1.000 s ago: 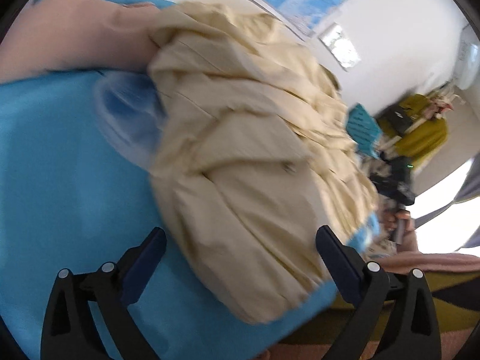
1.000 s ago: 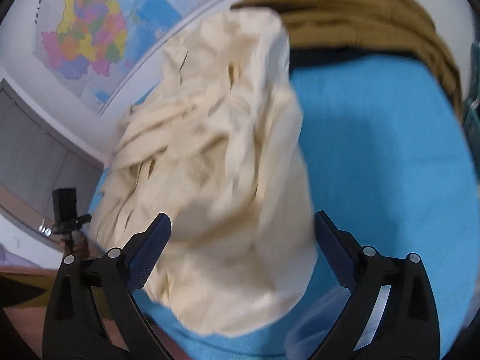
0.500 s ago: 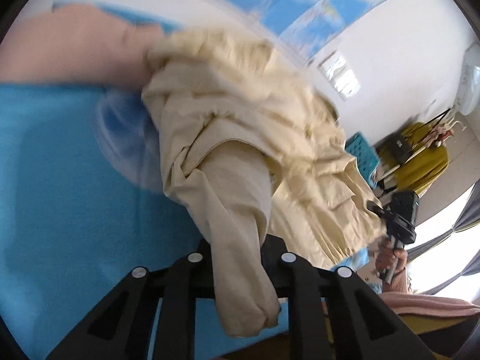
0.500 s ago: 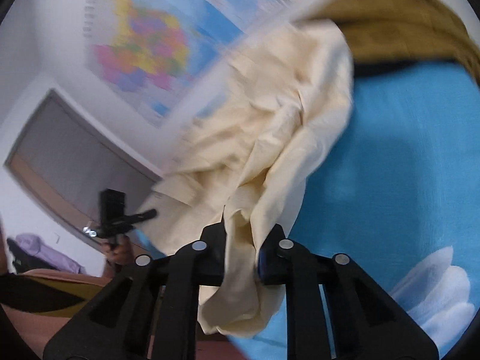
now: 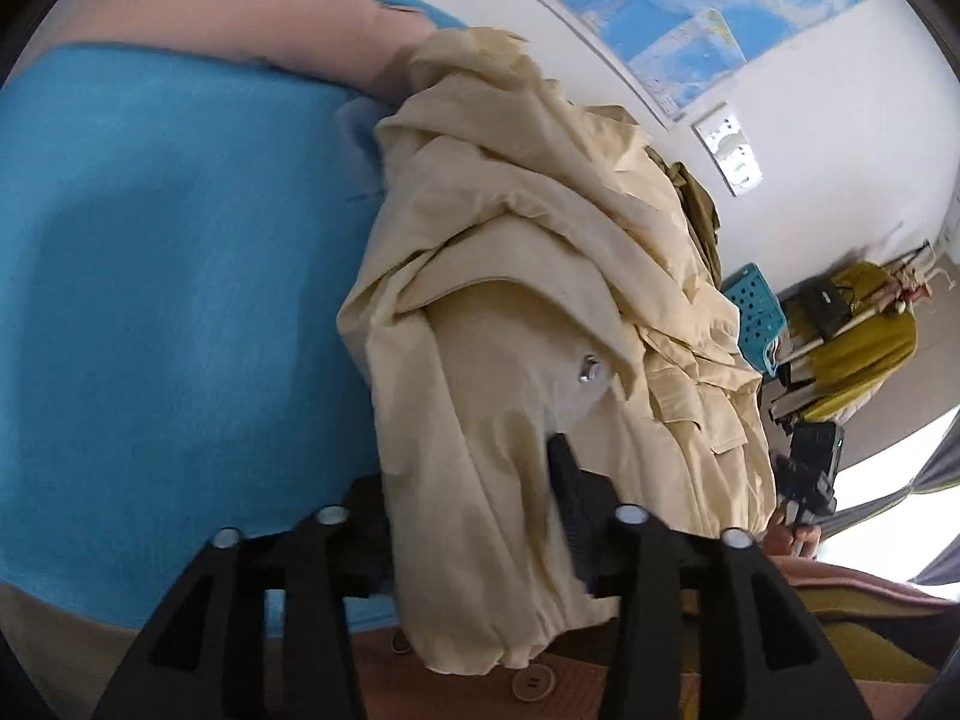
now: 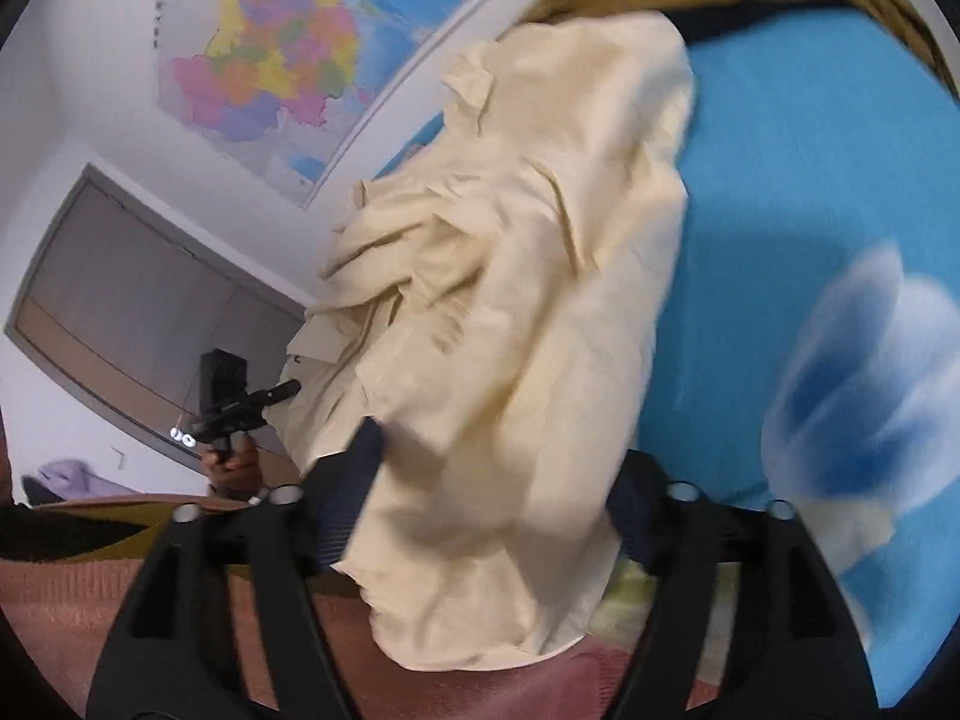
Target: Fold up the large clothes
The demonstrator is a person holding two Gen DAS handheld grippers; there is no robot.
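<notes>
— Well, what's the cloth like?
— A cream jacket, soft cotton by the look, heavily creased, with a flap pocket and a metal snap. It lies bunched on a blue blanket of fuzzy weave.
— And the claws?
— The left claw is partly closed, with a hem bunched between its fingers. The right claw is about as far closed, likewise pinching a thick fold.
— The room?
— White walls, a coloured map, a grey door.
</notes>
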